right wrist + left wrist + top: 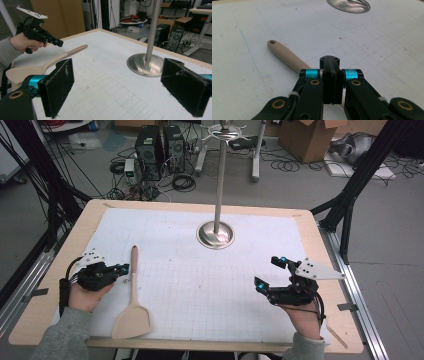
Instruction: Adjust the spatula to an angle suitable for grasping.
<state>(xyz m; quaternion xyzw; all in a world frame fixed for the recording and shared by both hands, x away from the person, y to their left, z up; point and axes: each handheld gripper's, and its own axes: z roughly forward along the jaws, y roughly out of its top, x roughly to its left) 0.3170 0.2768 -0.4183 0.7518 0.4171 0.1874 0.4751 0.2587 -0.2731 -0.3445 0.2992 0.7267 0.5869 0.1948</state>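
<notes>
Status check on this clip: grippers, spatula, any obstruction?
Left gripper shut, empty, beside the spatula handle. Right gripper open, empty. Spatula flat on the table. Metal stand far off, nothing blocking.

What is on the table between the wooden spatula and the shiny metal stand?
Nothing: in the high view, only bare white gridded paper stretches between the pale wooden spatula and the shiny round metal stand base.

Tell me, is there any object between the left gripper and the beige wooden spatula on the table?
No, nothing visible is. The left gripper, jaws shut, hovers right beside the handle of the beige wooden spatula, with bare white mat around.
</notes>
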